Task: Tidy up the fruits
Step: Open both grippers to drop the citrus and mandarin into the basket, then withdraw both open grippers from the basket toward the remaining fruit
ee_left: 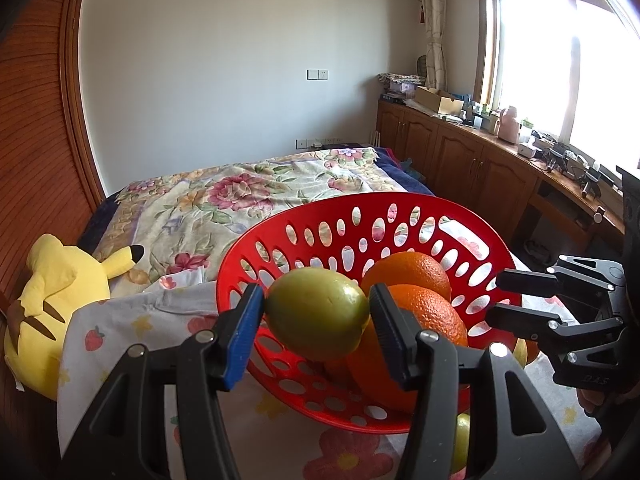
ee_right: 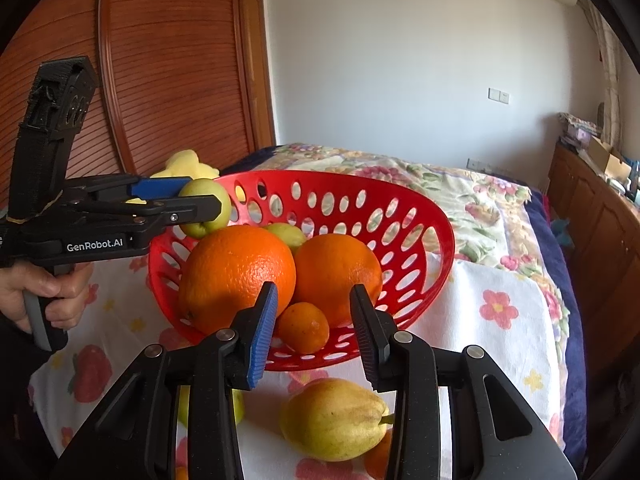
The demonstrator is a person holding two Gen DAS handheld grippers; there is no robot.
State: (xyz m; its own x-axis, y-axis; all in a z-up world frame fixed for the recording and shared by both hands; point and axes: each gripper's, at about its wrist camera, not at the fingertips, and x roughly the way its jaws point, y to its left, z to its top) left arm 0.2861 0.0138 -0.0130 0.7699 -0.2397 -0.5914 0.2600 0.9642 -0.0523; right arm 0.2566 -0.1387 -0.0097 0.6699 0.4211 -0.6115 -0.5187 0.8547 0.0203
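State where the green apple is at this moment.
The green apple is clamped in the left gripper, held over the near-left rim of the red basket, beside the two big oranges.

A bed [ee_right: 500,216] under a flowered sheet [ee_right: 492,344] carries a red basket [ee_right: 416,248], a pear [ee_right: 332,424] and a yellow plush [ee_left: 60,292].

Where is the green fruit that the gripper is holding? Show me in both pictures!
Left wrist view: the green fruit sits low in the middle, pinched between the left gripper jaws, in front of the red basket.
Right wrist view: it is at the left, above the basket's near-left rim, partly hidden by the gripper's jaws.
Shared landmark: the red basket with oval holes and two big oranges inside.
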